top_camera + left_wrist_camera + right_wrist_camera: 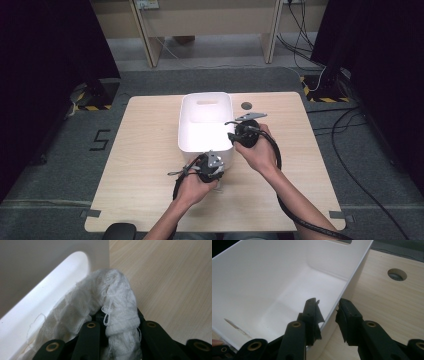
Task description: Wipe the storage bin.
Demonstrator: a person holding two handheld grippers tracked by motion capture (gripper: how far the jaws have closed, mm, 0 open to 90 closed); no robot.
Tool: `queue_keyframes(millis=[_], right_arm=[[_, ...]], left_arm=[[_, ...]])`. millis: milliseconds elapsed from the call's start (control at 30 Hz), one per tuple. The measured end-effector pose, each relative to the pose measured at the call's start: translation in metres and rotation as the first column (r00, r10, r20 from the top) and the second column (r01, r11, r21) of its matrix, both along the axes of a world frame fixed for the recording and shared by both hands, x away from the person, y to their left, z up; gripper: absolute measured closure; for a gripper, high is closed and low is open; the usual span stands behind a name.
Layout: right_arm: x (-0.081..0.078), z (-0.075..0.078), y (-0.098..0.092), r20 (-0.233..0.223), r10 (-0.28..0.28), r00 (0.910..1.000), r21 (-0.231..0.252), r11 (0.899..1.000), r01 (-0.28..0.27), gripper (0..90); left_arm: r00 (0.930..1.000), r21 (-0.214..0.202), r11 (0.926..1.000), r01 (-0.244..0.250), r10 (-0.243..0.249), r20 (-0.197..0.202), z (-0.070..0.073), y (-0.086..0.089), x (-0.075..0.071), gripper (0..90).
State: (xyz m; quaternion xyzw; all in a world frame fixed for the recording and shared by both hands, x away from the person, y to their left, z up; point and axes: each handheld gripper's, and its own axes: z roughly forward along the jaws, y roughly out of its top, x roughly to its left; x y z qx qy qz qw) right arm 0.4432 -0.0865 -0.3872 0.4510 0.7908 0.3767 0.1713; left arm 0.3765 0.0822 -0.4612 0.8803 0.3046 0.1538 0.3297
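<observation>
Clamped between the jaws of the left gripper point(120, 327) is a wad of white cloth point(110, 305), held right against the near outer corner of the white bin point(205, 120), low by the tabletop. Over on the other side, the right gripper point(328, 312) is seen straddling the bin's right wall, one jaw inside, one outside; the wall is bracketed but a gap shows at the outer jaw, so a firm pinch cannot be confirmed. The bin sits mid-table point(145, 150) and looks empty inside.

Trouble is easily pictured from here. Loose threads point(106, 312) are dangling off the cloth and could be snagged on the jaw hinges when the cloth is let go. If the cloth is lifted too low, it may be dragged against the bin's rim and pulled out of the grip. And should the right side's hold be slack, the bin could be shoved or tipped.
</observation>
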Motion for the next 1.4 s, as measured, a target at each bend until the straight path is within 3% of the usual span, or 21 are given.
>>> queue_keyframes(millis=[733,1400], right_arm=[[-0.001,0.000,0.001,0.004,0.003,1.0000,-0.006,1.000,-0.003,69.4],[-0.002,0.001,0.002,0.002,0.002,1.0000,-0.008,1.000,-0.002,69.1]], left_arm=[[0.9994,-0.051,0.9985,-0.020,0.021,0.029,0.019,-0.001,-0.004,76.1],[0.9981,-0.069,0.9973,-0.026,0.030,0.053,0.042,-0.002,-0.007,75.7]])
